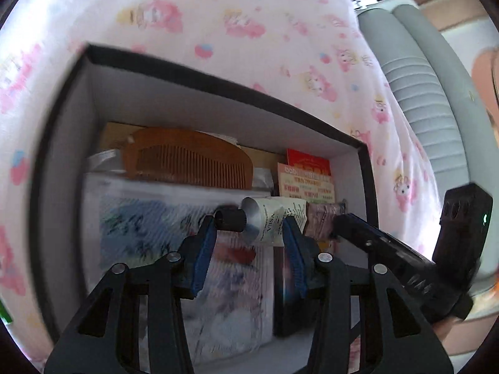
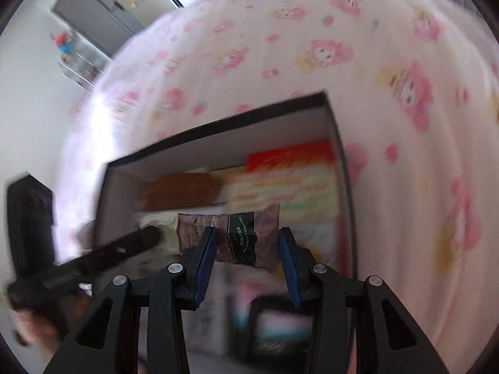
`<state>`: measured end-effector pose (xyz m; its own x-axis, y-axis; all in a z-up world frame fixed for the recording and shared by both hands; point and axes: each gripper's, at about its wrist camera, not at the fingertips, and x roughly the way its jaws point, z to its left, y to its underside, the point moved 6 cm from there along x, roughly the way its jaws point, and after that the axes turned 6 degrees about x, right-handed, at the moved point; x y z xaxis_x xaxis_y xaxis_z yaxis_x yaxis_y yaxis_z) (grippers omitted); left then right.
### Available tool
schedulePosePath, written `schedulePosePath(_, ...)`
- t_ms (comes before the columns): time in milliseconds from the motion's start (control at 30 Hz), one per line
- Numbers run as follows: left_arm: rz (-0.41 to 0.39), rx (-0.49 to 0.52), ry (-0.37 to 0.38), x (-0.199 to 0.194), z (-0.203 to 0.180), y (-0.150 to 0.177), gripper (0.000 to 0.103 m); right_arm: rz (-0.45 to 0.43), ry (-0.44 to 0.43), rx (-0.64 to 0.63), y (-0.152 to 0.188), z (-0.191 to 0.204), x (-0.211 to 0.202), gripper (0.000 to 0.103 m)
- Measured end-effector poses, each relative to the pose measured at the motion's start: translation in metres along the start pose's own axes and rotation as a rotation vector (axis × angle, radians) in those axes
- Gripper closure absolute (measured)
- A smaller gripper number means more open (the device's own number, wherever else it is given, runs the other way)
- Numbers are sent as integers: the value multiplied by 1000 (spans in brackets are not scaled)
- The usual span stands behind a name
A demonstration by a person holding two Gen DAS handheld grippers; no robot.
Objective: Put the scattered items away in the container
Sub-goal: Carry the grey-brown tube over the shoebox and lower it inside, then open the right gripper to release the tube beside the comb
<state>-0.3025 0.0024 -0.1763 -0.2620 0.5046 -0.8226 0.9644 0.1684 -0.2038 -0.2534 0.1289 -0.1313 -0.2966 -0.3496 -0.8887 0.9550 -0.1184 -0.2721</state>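
Observation:
A squeezed tube [image 1: 265, 218] with a black cap and silver shoulder hangs over the open box [image 1: 218, 81], sharp against the blurred contents. My left gripper [image 1: 248, 229] is shut on it, the cap by the left pad and the body behind the right pad. A brown packet [image 2: 246, 237] with a dark label adjoins the tube's tail, and my right gripper [image 2: 246, 240] is shut on it. I cannot tell whether tube and packet are one piece. Each view shows the other gripper beside the load: the right gripper [image 1: 358, 230] and the left gripper [image 2: 134, 243].
The black-rimmed box [image 2: 218, 127] lies on a pink cartoon bedsheet [image 1: 218, 15]. Inside are a wooden comb [image 1: 187, 159], red and yellow packets [image 1: 307, 171] and a printed plastic pack [image 1: 174, 237]. A grey ribbed cushion [image 1: 414, 78] stands to the right; a grey cabinet [image 2: 93, 9] stands beyond the bed.

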Motion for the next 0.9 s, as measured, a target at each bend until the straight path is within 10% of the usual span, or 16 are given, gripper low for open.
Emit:
schedulePosePath(267, 36, 51, -3, 29, -18, -12, 58, -87, 133, -134, -9, 8, 12, 66)
schedulePosePath(500, -123, 2, -93, 2, -2, -15, 59, -98, 84, -112, 8, 0, -15, 68)
schedulePosePath(900, 7, -7, -27, 49, -17, -21, 59, -89, 144, -156, 9, 2, -2, 67)
